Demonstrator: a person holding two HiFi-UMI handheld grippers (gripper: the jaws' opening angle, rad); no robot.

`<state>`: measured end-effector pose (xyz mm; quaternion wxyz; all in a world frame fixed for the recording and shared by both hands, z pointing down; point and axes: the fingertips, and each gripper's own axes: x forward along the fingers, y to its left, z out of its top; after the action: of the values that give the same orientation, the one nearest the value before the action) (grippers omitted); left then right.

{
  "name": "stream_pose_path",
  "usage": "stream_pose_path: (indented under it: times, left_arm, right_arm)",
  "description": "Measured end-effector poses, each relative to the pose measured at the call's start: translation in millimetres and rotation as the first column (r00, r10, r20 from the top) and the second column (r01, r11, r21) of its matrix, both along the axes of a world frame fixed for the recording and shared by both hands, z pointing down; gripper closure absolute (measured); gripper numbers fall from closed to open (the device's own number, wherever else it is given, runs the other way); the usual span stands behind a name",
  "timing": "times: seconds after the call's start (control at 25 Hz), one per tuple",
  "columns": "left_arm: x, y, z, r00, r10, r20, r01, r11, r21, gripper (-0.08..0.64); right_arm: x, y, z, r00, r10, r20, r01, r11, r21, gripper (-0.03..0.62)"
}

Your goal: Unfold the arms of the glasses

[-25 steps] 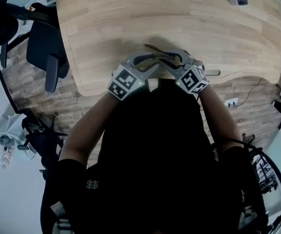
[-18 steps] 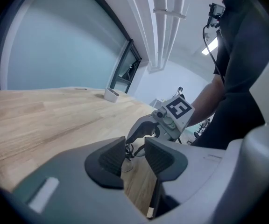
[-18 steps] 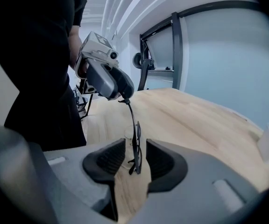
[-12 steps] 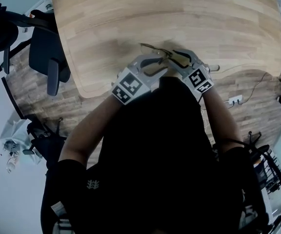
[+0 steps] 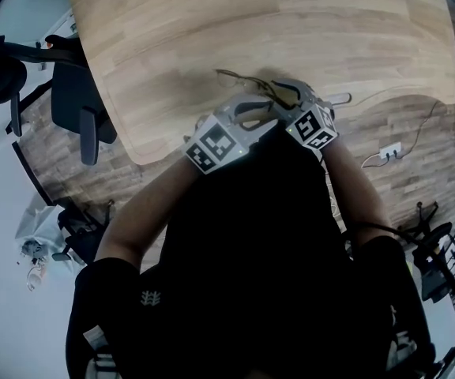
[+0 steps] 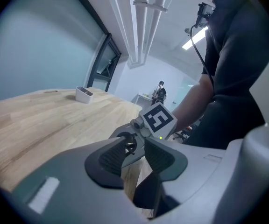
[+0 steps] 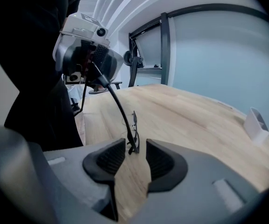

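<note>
The thin dark-framed glasses [image 7: 133, 127] stand low over the wooden table [image 5: 172, 46], close to its near edge. One long black arm [image 7: 112, 94] is swung out and runs up to my left gripper [image 7: 91, 62], which is shut on its tip [image 6: 128, 147]. My left gripper [image 6: 133, 155] points at the marker cube [image 6: 158, 119] of the right one. My right gripper [image 7: 135, 158] has the frame's hinge corner between its pads, with a gap on both sides. In the head view the glasses [image 5: 239, 79] lie just beyond my left gripper [image 5: 257, 109] and my right gripper [image 5: 288, 91].
A small white tray [image 6: 84, 94] stands far off on the table, also in the right gripper view as a white tray [image 7: 256, 122]. A dark office chair [image 5: 81, 105] is beside the table's left end. The person's body fills the near side.
My left gripper has moved away from the right one and risen a little, drawing the arm's tip along. The right gripper has shifted slightly toward the table. The glasses have moved up the picture.
</note>
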<state>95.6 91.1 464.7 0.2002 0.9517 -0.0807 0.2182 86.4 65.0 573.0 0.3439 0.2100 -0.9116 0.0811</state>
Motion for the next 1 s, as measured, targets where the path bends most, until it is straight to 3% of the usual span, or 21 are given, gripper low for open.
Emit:
stream_pose_path:
  times: [0.44, 0.6, 0.8, 1.0]
  left_arm:
    - [24.7, 1.8, -1.6, 0.999, 0.037, 0.006, -0.037, 0.999, 0.016, 0.422]
    - [15.5, -13.3, -7.7, 0.999, -0.029, -0.015, 0.029, 0.999, 0.024, 0.42]
    - [-13.8, -33.9, -2.2, 0.99, -0.141, 0.023, 0.141, 0.989, 0.036, 0.42]
    - [-43.5, -48.5, 3.3, 0.971, -0.234, 0.054, 0.232, 0.972, 0.037, 0.42]
  right_arm:
    - [22.6, 6.5, 1.4, 0.998, 0.053, 0.02, -0.053, 0.999, -0.008, 0.463]
    - [29.6, -5.9, -0.6, 0.998, 0.055, 0.012, -0.055, 0.998, -0.001, 0.463]
    - [30.9, -36.5, -4.1, 0.999, 0.044, 0.017, -0.044, 0.999, 0.018, 0.463]
    - [40.4, -46.6, 7.1, 0.995, -0.068, -0.076, 0.07, 0.997, 0.017, 0.463]
